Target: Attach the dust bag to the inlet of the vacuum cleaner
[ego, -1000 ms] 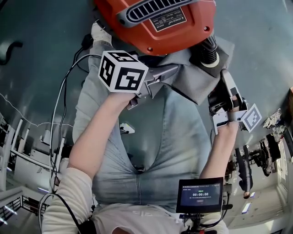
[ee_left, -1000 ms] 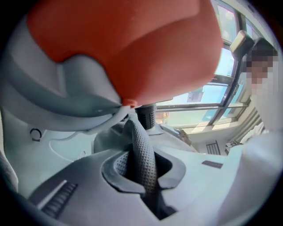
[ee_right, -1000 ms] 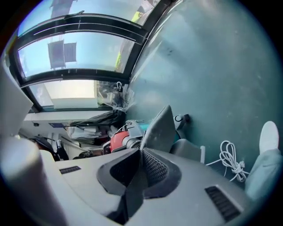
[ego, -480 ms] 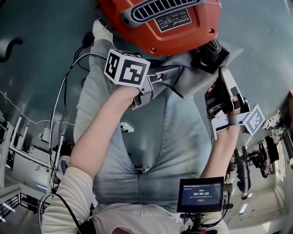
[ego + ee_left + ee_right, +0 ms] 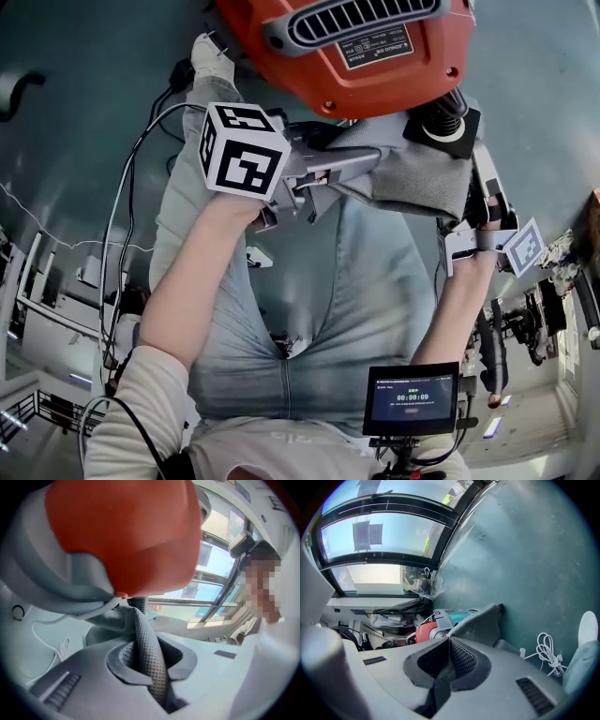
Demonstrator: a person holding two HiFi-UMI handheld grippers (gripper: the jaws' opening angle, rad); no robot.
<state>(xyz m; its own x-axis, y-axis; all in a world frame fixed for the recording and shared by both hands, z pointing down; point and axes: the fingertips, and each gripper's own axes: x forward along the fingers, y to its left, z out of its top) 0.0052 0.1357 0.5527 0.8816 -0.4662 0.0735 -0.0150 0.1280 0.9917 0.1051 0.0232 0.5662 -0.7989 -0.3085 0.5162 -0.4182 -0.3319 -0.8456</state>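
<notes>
Your left gripper [image 5: 361, 161] clamped on dust bag [image 5: 412, 183] left edge, right gripper [image 5: 478, 178] pinching its right side, bag just below orange vacuum cleaner [image 5: 347, 47], black ribbed fitting [image 5: 442, 122] at bag's top, cable [image 5: 120, 225] beside your leg [image 5: 183, 202].

Even daylight, pale windows [image 5: 208, 569] glaring in the left gripper view, strong fisheye bending and dark corners in both gripper views, orange vacuum cleaner [image 5: 126, 531] very close and blurred, head view sharp, soft shadows on the floor [image 5: 75, 122].
</notes>
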